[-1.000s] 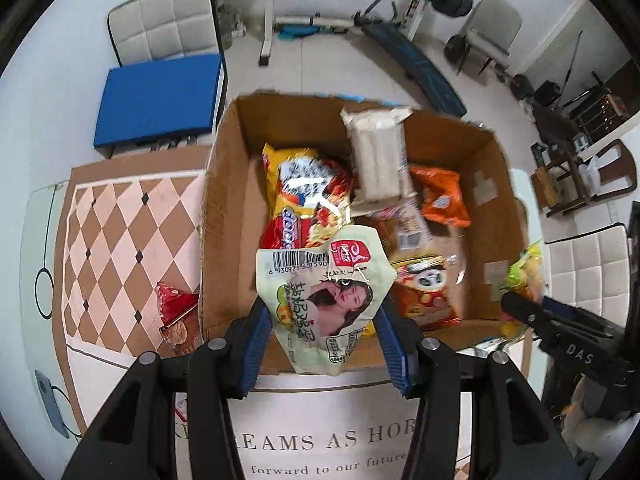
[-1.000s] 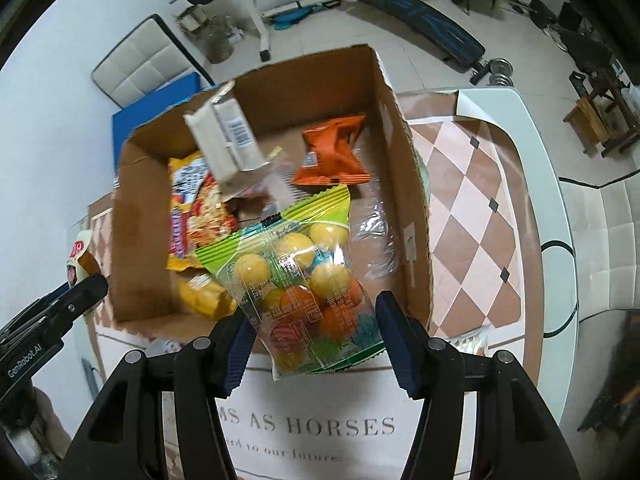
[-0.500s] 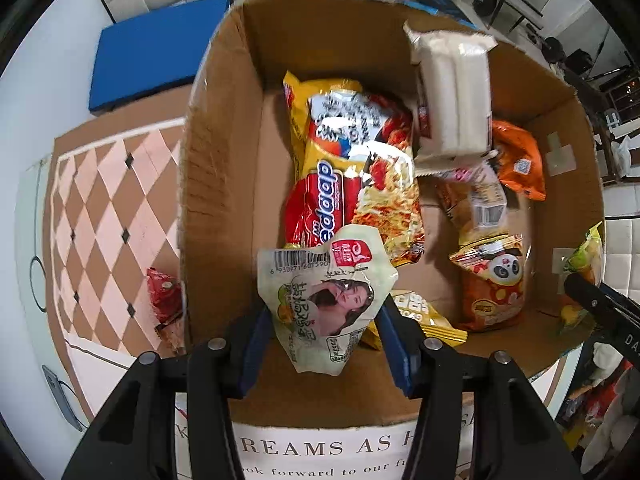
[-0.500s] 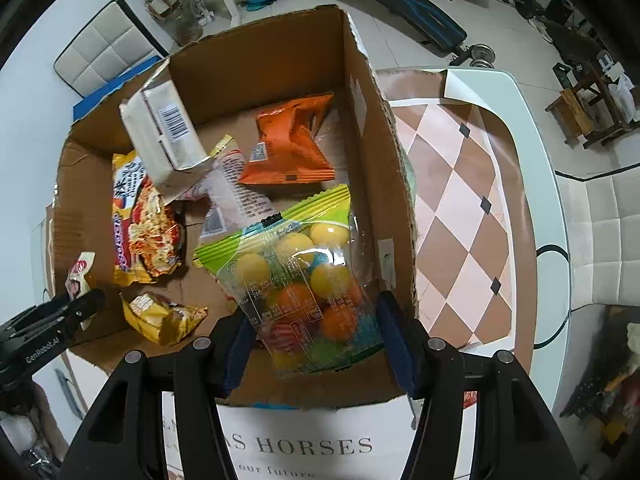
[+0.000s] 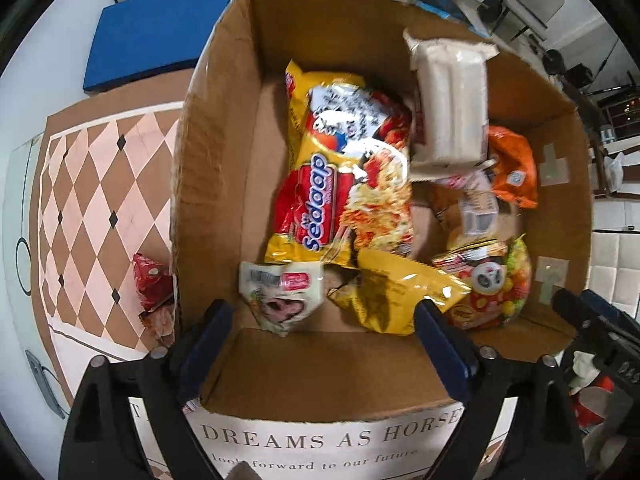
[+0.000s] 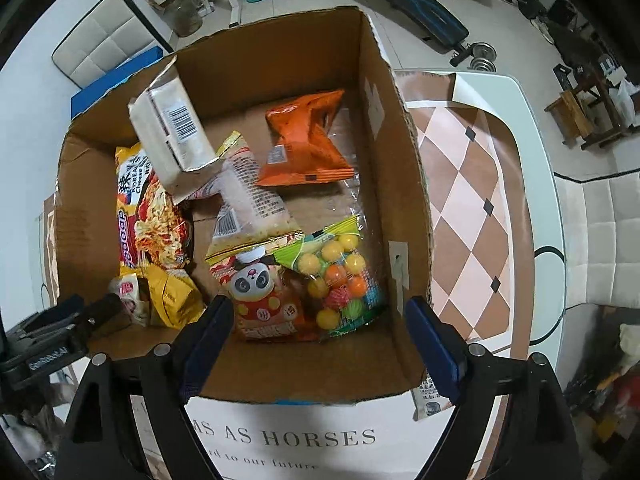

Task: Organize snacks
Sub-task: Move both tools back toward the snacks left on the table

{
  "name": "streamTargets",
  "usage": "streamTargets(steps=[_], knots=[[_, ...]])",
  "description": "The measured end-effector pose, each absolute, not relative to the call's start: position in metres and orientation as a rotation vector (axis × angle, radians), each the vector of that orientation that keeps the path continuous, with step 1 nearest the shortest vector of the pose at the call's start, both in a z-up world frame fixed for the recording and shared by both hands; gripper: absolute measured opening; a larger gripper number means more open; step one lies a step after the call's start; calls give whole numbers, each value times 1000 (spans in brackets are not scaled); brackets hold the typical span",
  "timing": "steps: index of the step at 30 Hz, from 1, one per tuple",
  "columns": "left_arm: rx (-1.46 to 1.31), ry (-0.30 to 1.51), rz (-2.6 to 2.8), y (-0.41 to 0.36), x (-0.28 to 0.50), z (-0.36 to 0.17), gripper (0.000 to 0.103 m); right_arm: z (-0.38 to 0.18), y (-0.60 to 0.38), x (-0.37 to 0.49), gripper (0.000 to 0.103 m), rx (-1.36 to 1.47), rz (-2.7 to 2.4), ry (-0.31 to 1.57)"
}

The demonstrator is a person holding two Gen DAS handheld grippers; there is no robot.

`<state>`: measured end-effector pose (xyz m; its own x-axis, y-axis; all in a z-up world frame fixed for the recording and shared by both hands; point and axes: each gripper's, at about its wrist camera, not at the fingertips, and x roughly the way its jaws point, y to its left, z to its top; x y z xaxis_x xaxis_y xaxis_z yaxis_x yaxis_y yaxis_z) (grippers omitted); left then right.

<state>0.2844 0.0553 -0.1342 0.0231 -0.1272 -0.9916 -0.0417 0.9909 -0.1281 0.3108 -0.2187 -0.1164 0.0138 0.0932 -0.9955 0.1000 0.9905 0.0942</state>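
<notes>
Outside the cardboard box's [image 5: 208, 184] left wall, a red packet [image 5: 154, 286] lay on the checkered tabletop [image 5: 92, 200]. The left gripper [image 5: 322, 344] hung over the box's near-left corner with its blue-padded fingers [image 5: 204, 344] spread wide and nothing between them. Just beyond them a pale pouch with a printed face [image 5: 280, 296] lay on the box floor by the near wall, touching a crumpled yellow bag [image 5: 384, 292] to its right. A large yellow and red noodle pack [image 5: 344, 168] stretched from these toward the far wall. To its right a white wrapped block [image 5: 450, 108] leaned tilted on the heap, with an orange bag [image 6: 306, 142] flat near the far-right corner.

Further right, a panda-printed packet [image 6: 260, 300] lay near the near wall, and touching its right side a clear bag of coloured balls [image 6: 342, 280] rested against the right wall. The right gripper [image 6: 318, 344] hovered above the near-right corner, its fingers [image 6: 432, 344] likewise parted wide and holding nothing. A small white sachet [image 6: 428, 396] sat on the table beside the box's near-right corner.
</notes>
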Motion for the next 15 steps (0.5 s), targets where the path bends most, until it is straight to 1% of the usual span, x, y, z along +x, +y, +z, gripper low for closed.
streamTargets(steps=[6, 15], knots=[[-124, 1482, -98, 48, 278, -105, 96, -97, -212, 301, 92, 115, 12, 1511], [-107, 1298, -94, 35, 241, -56, 96, -56, -202, 270, 93, 52, 11, 1404]])
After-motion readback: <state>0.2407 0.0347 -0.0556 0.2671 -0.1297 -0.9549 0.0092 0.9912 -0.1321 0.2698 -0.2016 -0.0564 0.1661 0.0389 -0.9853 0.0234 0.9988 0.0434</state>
